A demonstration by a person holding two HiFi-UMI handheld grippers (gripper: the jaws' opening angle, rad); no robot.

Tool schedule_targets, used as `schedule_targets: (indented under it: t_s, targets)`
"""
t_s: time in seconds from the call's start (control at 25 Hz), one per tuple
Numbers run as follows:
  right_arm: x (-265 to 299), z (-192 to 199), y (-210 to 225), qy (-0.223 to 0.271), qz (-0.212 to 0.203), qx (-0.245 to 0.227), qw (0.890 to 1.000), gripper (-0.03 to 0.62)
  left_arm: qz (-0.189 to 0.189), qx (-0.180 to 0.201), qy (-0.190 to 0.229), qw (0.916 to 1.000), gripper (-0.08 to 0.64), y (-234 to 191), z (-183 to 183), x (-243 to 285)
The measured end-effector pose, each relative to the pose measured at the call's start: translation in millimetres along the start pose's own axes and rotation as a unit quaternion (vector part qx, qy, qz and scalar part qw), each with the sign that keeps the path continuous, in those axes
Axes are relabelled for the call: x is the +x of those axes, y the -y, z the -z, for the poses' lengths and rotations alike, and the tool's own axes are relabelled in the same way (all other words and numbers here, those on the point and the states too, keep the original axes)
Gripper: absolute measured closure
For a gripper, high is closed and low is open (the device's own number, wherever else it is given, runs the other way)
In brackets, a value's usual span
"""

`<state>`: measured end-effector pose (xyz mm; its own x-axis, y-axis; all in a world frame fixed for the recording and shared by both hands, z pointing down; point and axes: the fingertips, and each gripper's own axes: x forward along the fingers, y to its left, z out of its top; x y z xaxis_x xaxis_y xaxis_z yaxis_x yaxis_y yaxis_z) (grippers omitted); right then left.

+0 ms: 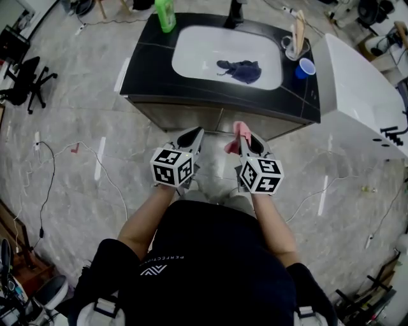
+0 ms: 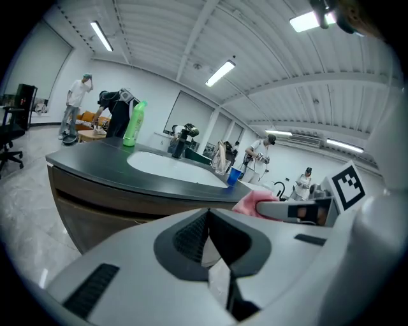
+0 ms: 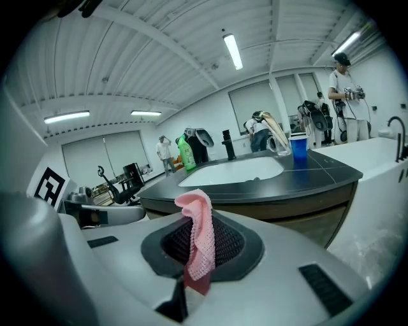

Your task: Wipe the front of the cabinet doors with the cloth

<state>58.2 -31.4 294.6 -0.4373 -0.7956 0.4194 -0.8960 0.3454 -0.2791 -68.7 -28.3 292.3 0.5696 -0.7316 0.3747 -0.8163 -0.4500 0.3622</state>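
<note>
**A:** How are the fingers set, and on what?

**B:** The right gripper (image 3: 194,216) has its two fingers pressed together on a pink mesh-knit cloth (image 3: 199,232). The fabric is pinched between the dark ribbed pads, and a short tail of it shows behind the grip, on the camera's side. The left gripper (image 2: 207,215) also has its fingers together, tips meeting, with nothing between them.

**A:** Do the two tools touch?

**B:** No. In the head view they are held side by side, near each other but apart. Both are aimed at the wood-toned cabinet doors (image 1: 182,116) under the counter.

**A:** Which way does the cloth run?

**B:** Its long axis follows the line of the right gripper's fingers. It is bunched into a narrow strip that reaches forward past the fingertips toward the doors. Its free end curls over at the top.

**A:** Is it on the doors?

**B:** It is in the air in front of them, near the middle of the cabinet front. The right gripper view shows open space between cloth and cabinet.

**A:** And on the counter?

**B:** The glossy black countertop (image 1: 150,63) holds a white oval basin (image 1: 197,51). A crumpled dark blue rag (image 1: 241,70) lies in the basin, toward its right side. A green plastic bottle (image 1: 166,14) stands at the countertop's far left corner, and a blue cup (image 1: 306,67) sits near its right edge.
</note>
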Motion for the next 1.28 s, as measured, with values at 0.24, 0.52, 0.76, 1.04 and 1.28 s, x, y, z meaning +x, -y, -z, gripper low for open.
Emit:
schedule_targets:
  t_s: [0.24,0.52,0.76,1.04,1.28]
  targets:
    - [-15.9,9.1,-17.3,-0.004,-0.025,-0.001,1.0,0.545,0.0,-0.005,0.003,1.0,0.551,9.6,4.6,-16.2]
    - [-29.3,14.4,-27.8,-0.004,-0.034,0.003,0.999,0.545,-0.002,-0.001,0.009,1.0,0.551,19.7,5.6,-31.6]
    - [-43.7,26.2,-27.0,-0.007,-0.024,0.009,1.0,0.545,0.013,0.001,0.001,0.9999,0.551,30.8,14.5,-33.7]
    - [-56.3,36.5,-20.8,-0.007,-0.012,0.015,1.0,0.545,0.027,0.007,-0.011,0.9996,0.551,43.1,22.9,-25.2]
    - [-61.8,37.4,-16.1,-0.005,-0.007,0.019,1.0,0.545,0.036,0.01,-0.018,0.9991,0.551,52.3,27.6,-20.9]
